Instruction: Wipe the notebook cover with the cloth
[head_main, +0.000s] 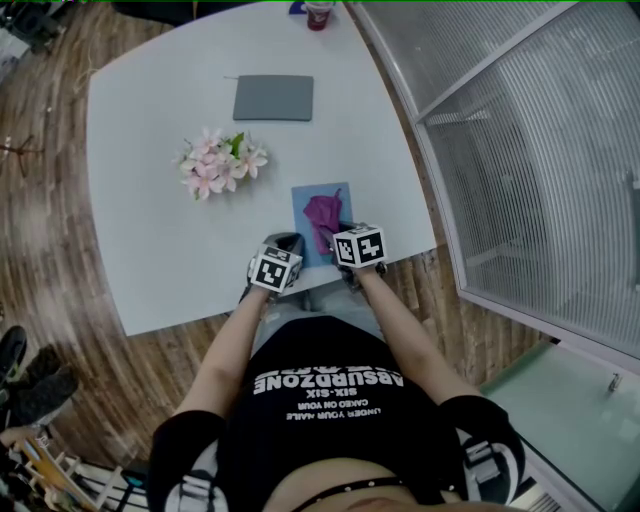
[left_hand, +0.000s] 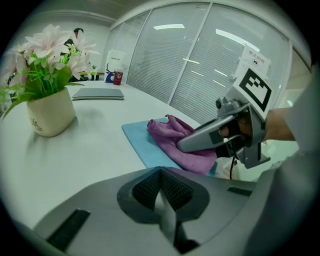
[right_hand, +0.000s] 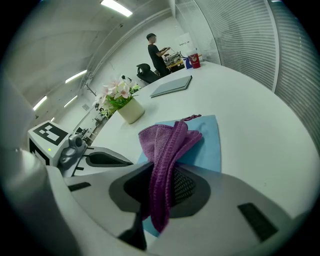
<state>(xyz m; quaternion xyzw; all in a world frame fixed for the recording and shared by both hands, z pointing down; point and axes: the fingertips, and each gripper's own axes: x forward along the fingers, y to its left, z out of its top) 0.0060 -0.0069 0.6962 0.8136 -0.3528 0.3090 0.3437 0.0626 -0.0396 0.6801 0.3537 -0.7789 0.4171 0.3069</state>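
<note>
A thin blue notebook (head_main: 308, 199) lies flat near the table's front edge, and a crumpled purple cloth (head_main: 322, 213) sits on its cover. My right gripper (head_main: 336, 233) is shut on the cloth's near end; in the right gripper view the cloth (right_hand: 162, 145) hangs down between the jaws over the notebook (right_hand: 207, 137). My left gripper (head_main: 289, 242) rests just left of the notebook, shut with nothing in it. In the left gripper view the right gripper (left_hand: 200, 140) lies over the cloth (left_hand: 172, 135) on the blue notebook (left_hand: 140, 136).
A pot of pink flowers (head_main: 220, 165) stands left of the notebook. A grey flat case (head_main: 273, 97) lies farther back, and a red cup (head_main: 318, 14) is at the far edge. Glass partition panels (head_main: 530, 150) run along the right. A person (right_hand: 155, 47) stands far behind.
</note>
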